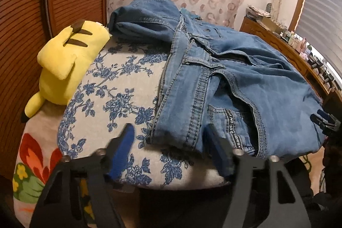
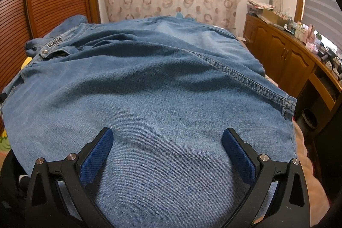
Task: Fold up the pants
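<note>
In the left wrist view the soft, floppy jeans [image 1: 224, 78] lie across the floral cushion [image 1: 111, 99]; the left gripper [image 1: 171, 142], at six o'clock, brackets their stiffer waistband corner, apparently gripping nothing yet. In the right wrist view the right gripper [image 2: 167, 142] gapes wide above smooth denim toward twelve o'clock, holding nothing; the seamed edge at three o'clock looks the firmest hold.

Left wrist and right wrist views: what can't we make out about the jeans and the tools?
- Left tool: motion-blurred in the left wrist view; jaws apart at the blue denim jeans waistband corner, contact unclear.
- Right tool: open over denim in the right wrist view; contact with the cloth can't be told.
- Jeans legs: bunched at the far side, layout unreadable.
- Black waistband label: lettering too small to read.
</note>
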